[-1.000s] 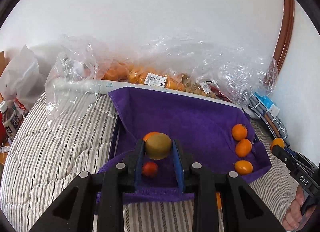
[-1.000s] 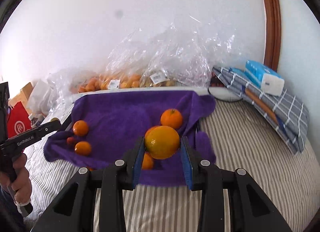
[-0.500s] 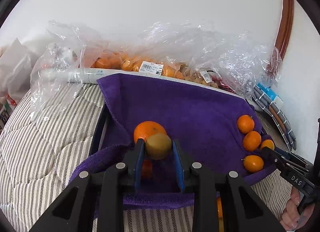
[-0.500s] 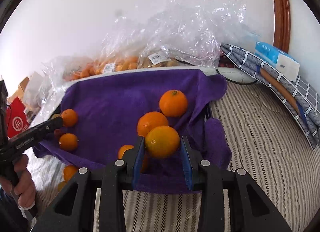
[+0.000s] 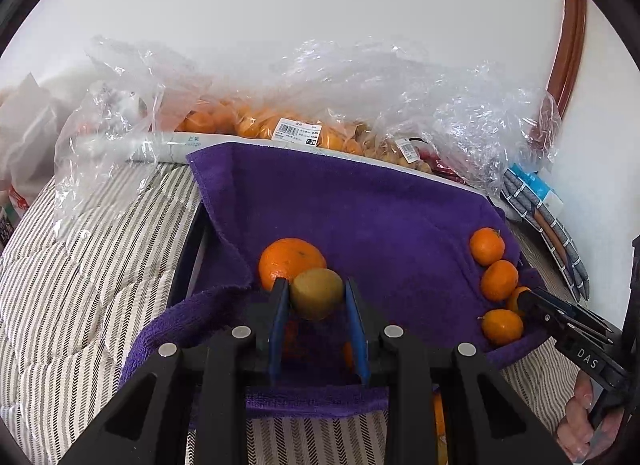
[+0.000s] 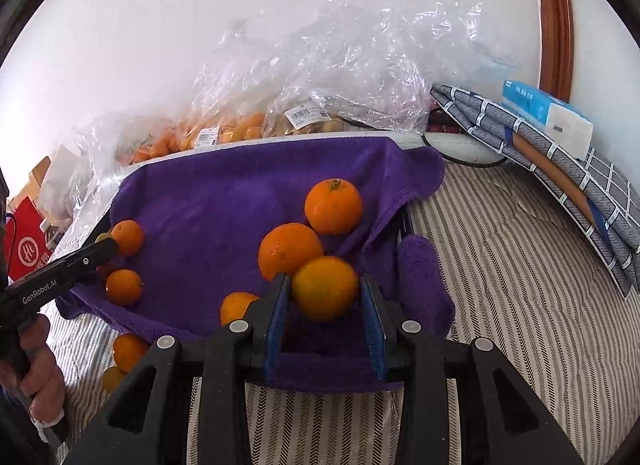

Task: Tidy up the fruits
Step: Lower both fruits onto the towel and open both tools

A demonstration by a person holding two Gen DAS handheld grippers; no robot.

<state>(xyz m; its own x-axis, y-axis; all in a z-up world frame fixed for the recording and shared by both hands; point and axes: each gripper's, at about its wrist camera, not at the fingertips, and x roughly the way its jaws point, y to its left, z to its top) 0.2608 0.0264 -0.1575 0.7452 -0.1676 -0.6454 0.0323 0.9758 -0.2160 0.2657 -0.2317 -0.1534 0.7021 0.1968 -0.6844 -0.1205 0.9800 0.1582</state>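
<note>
Over on the left, the left gripper [image 5: 317, 299] has its jaws clamped on a greenish-brown kiwi [image 5: 317, 292], held just above the near edge of the purple towel [image 5: 360, 217]. Right behind the jaws, touching the kiwi in this view, sits a big orange [image 5: 289, 261]. Off to the right of these jaws three small oranges [image 5: 498, 280] lie in a line along the towel's right edge — the tip of the other tool pokes in among them.

The right gripper [image 6: 325, 292] has its jaws closed on a yellow-orange fruit [image 6: 325, 288], also low over the towel's near side. Just behind and left of those jaws is another orange [image 6: 289, 251], and further back, slightly right, a stemmed orange [image 6: 333, 207]. Far left of the jaws two small oranges [image 6: 125, 261] rest near the towel's edge, and a couple more lie on the striped bedcover [image 6: 500, 265] below it.

Beyond the towel, against the wall, clear plastic bags [image 6: 320, 77] hold more fruit — a folded checked cloth [image 6: 560, 169] and a tissue pack [image 6: 548, 121] sit to the right.
</note>
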